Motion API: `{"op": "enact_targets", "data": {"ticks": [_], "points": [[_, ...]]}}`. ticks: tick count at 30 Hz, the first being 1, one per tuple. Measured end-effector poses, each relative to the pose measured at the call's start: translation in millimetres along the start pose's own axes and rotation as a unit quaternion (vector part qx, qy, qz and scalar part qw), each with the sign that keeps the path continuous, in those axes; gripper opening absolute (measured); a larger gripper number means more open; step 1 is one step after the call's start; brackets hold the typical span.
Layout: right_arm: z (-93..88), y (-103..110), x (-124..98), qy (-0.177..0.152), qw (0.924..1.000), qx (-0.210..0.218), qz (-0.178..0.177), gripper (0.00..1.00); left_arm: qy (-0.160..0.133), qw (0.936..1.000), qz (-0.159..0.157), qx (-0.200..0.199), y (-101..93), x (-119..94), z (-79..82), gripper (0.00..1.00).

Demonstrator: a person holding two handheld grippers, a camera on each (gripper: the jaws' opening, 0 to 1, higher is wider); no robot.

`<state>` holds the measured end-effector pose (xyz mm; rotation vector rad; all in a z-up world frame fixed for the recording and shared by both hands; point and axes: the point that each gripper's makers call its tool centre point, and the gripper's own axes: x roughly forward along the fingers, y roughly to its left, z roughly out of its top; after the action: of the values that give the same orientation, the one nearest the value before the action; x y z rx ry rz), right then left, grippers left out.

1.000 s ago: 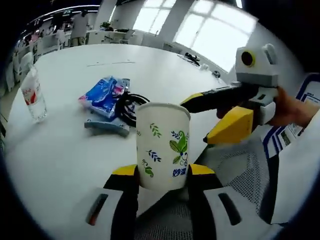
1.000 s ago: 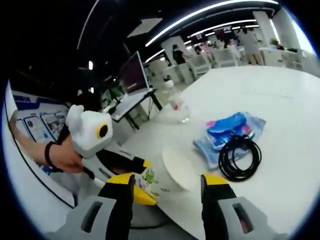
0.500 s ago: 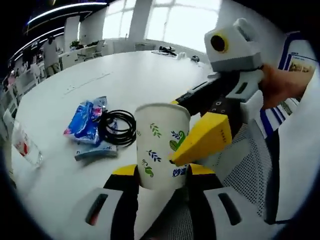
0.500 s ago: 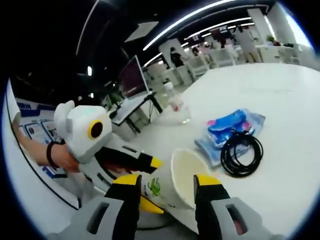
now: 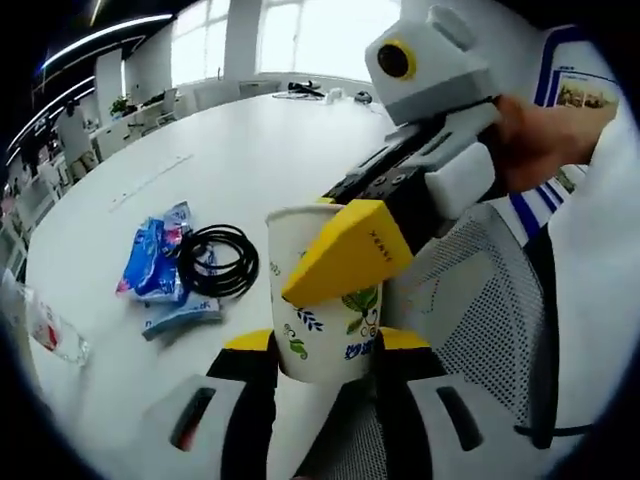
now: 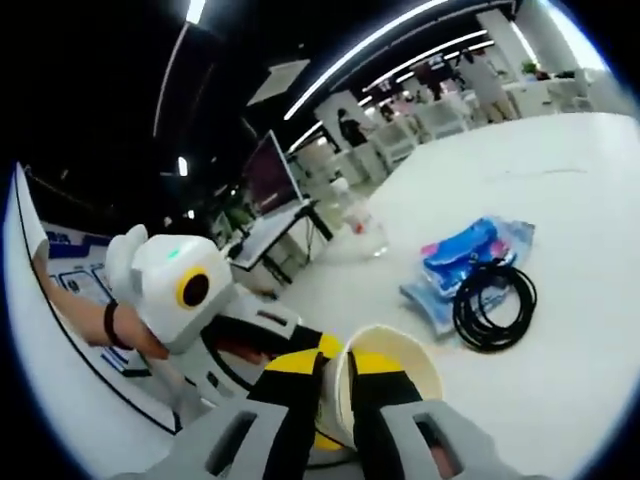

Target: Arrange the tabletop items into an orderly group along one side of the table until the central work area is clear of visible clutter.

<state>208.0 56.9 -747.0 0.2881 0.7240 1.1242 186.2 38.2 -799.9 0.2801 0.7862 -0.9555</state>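
Observation:
A white paper cup [image 5: 322, 320] printed with green leaves stands upright between the jaws of my left gripper [image 5: 325, 340], which is shut on its lower wall. My right gripper [image 5: 345, 250] comes in from the right, one yellow jaw lying outside the cup's wall just below the rim. In the right gripper view my right gripper [image 6: 337, 365] is shut on the near wall of the cup [image 6: 395, 365], one jaw inside and one outside. The left gripper [image 6: 250, 345] reaches in from the left under the cup. A hand [image 5: 540, 140] holds the right gripper.
On the white table [image 5: 260, 160] lie blue packets [image 5: 150, 260], a black cable coil [image 5: 215, 260] and a water bottle [image 5: 45, 330]. The same packets [image 6: 470, 255], coil [image 6: 493, 305] and bottle [image 6: 360, 215] show beyond the cup. A mesh chair [image 5: 470, 300] is below.
My right gripper has moved onto the cup and gone from open to shut on its rim wall. The left gripper has kept its hold on the cup. Both views have shifted.

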Motion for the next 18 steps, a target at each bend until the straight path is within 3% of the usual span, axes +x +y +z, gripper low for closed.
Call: {"op": "enact_targets", "data": {"ticks": [8, 18], "points": [[-0.6, 3, 4, 0.013, 0.9997, -0.017, 0.014, 0.01, 0.002, 0.9996, 0.022, -0.016, 2.6, -1, 1.0, 0.37], [3.8, -1, 7, 0.017, 0.999, -0.036, 0.021, 0.0, -0.022, 0.9951, 0.074, -0.062, 23.4, -15, -1.3, 0.34]]}}
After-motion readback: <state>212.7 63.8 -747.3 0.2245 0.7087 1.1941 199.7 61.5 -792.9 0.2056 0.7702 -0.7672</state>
